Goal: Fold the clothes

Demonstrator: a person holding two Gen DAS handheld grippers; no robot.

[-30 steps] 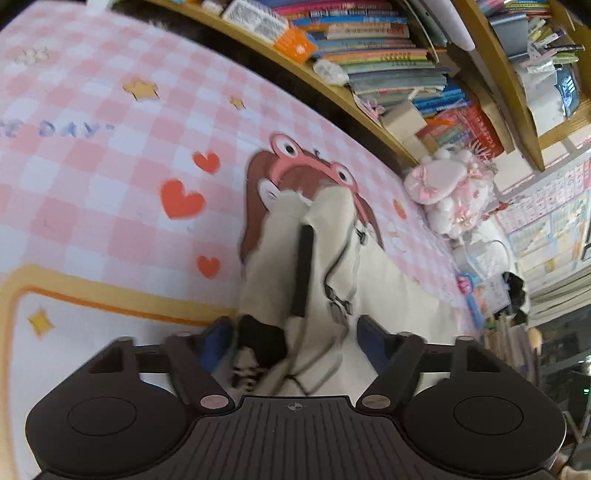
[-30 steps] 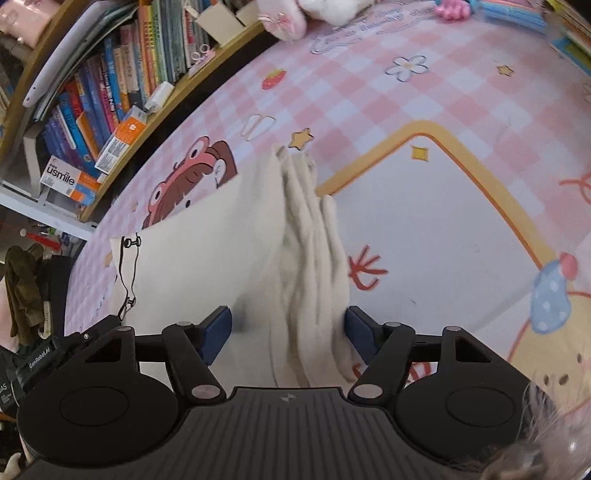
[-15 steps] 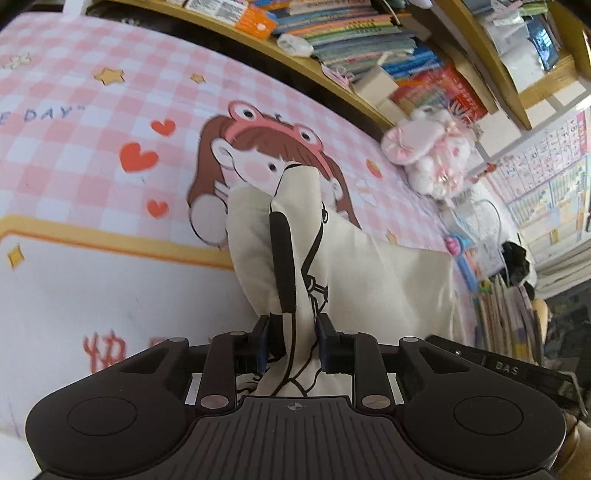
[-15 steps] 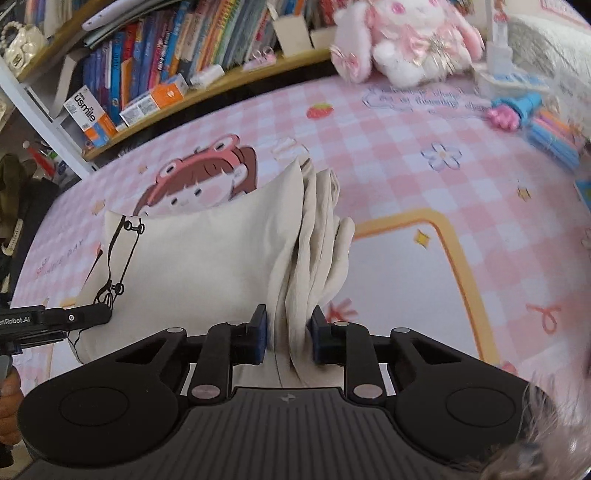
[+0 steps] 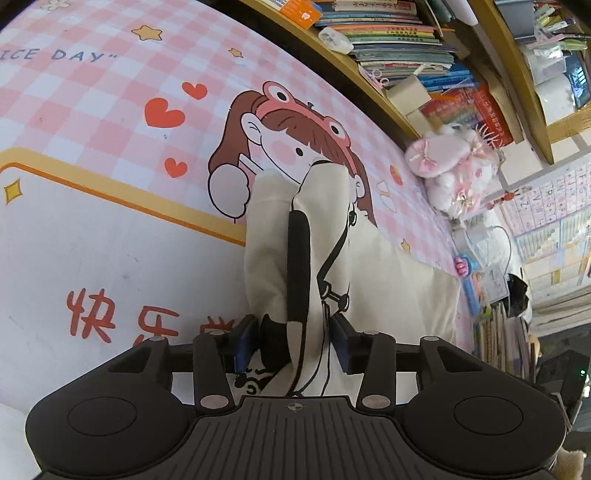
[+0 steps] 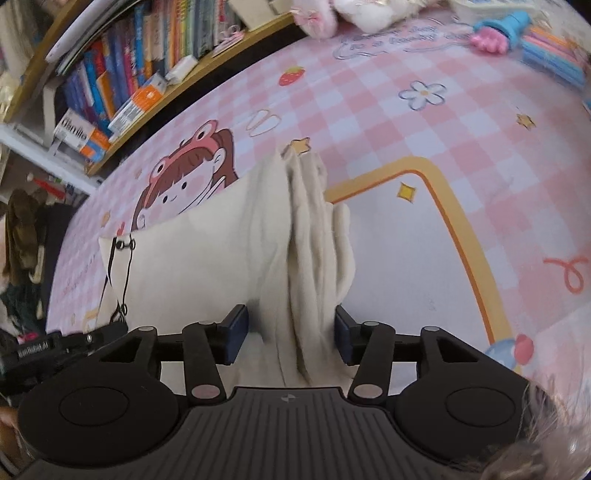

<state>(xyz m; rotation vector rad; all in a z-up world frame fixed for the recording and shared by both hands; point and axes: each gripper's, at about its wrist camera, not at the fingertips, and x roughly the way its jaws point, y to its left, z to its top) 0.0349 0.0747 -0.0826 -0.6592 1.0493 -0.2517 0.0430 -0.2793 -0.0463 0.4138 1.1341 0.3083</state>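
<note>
A cream garment with black printed lines point(image 5: 388, 280) lies on the pink checkered cartoon mat point(image 5: 92, 92). Its bunched left end, with a black stripe, stands between the parted fingers of my left gripper point(image 5: 291, 345), which is open. In the right wrist view the same garment point(image 6: 207, 258) has its folded, layered right end between the parted fingers of my right gripper point(image 6: 290, 334), also open. The left gripper's body point(image 6: 48, 347) shows at the left edge of the right wrist view.
A wooden bookshelf point(image 5: 388, 48) full of books runs along the mat's far side. A pink plush rabbit point(image 5: 450, 166) sits at the far right. A blue and pink toy point(image 6: 502, 29) and coloured pens point(image 6: 554, 55) lie at the mat's far corner.
Both grippers closed on the garment's ends half a second ago and have now opened again, letting the cloth go. The garment has come down onto the mat.
</note>
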